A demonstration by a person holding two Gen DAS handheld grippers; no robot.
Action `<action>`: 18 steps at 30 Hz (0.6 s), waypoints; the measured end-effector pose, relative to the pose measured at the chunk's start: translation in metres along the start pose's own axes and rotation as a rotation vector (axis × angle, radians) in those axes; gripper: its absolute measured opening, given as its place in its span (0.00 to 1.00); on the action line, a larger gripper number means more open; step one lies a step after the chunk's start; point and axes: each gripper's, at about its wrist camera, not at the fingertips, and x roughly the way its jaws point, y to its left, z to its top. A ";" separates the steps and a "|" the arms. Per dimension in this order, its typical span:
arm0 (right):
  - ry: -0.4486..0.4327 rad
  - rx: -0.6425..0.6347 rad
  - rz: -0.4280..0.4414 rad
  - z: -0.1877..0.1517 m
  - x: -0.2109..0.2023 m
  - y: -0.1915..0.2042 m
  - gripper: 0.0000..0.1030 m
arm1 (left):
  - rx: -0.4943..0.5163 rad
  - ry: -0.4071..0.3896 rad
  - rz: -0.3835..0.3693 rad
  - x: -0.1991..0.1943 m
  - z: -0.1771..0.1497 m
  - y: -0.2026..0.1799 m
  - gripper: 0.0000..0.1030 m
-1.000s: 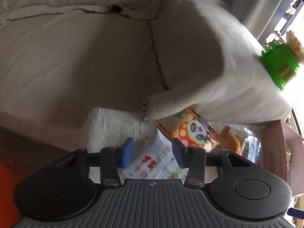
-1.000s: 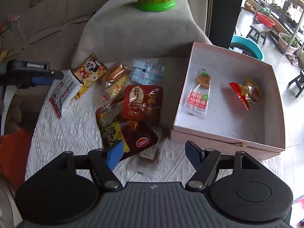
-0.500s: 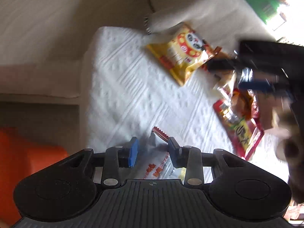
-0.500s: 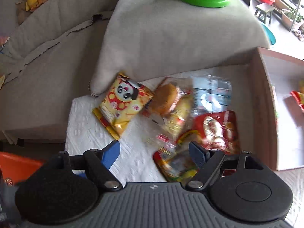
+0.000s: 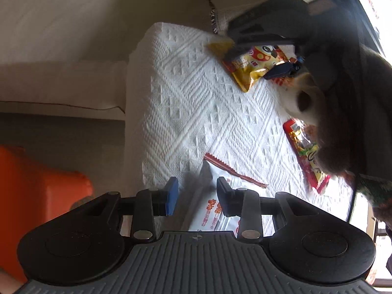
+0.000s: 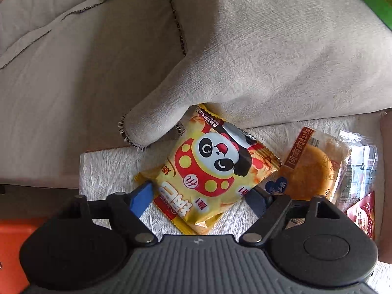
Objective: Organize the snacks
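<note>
Left wrist view: the left gripper (image 5: 197, 197) points down at a white embossed cloth (image 5: 186, 93) that covers a table. Its jaws stand partly apart, and a white snack packet with a red serrated edge (image 5: 215, 203) lies between them. Its raised end stands in the gap, but I cannot tell if the pads press on it. Farther away, the right gripper (image 5: 250, 63) is over a yellow snack bag with a panda picture (image 5: 254, 63), one finger at each side of it. A red and yellow flat snack packet (image 5: 306, 156) lies at the right on the cloth, partly under a blurred dark sleeve (image 5: 343, 122). An orange object (image 5: 36, 186) is at the lower left, beside the table.

Right wrist view: the right gripper (image 6: 198, 197) has its jaws closing around the yellow panda bag (image 6: 210, 171). The blue pad (image 6: 142, 197) is just beside the bag's left edge and the dark pad at its right edge; firm contact is not visible. A round golden pastry in clear wrapping (image 6: 313, 169) lies just right of the bag. A beige sofa blanket (image 6: 245, 49) hangs down behind and covers the bag's top corner.
</note>
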 end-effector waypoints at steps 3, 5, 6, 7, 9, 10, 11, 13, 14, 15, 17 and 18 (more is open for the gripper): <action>-0.002 -0.036 0.005 -0.021 -0.019 -0.008 0.49 | 0.005 0.012 -0.002 0.003 0.003 -0.002 0.38; 0.000 -0.056 0.013 -0.041 -0.035 -0.017 0.45 | 0.015 0.015 -0.006 0.003 0.002 -0.005 0.38; 0.008 -0.060 0.014 -0.051 -0.043 -0.024 0.44 | 0.018 0.018 -0.009 0.004 0.001 -0.006 0.38; 0.018 -0.059 0.012 -0.065 -0.052 -0.032 0.43 | 0.020 0.022 -0.014 0.006 0.001 -0.008 0.38; 0.033 -0.049 0.007 -0.090 -0.067 -0.049 0.41 | 0.021 0.030 -0.036 0.007 -0.001 -0.010 0.38; 0.038 -0.045 -0.001 -0.102 -0.075 -0.060 0.40 | 0.021 0.034 -0.051 0.008 -0.002 -0.012 0.38; 0.043 -0.043 -0.014 -0.115 -0.081 -0.069 0.40 | 0.022 0.041 -0.071 0.010 -0.003 -0.015 0.38; 0.054 -0.038 -0.055 -0.142 -0.091 -0.086 0.40 | 0.036 0.059 -0.121 0.014 -0.007 -0.022 0.38; 0.062 -0.033 -0.076 -0.154 -0.094 -0.094 0.40 | 0.048 0.068 -0.141 0.016 -0.009 -0.027 0.38; 0.072 -0.030 -0.096 -0.166 -0.095 -0.100 0.40 | 0.057 0.076 -0.157 0.018 -0.011 -0.030 0.38; 0.081 -0.047 -0.125 -0.187 -0.097 -0.110 0.40 | 0.075 0.099 -0.199 0.021 -0.016 -0.038 0.38; 0.088 -0.058 -0.142 -0.195 -0.094 -0.115 0.41 | 0.081 0.114 -0.219 0.021 -0.018 -0.041 0.38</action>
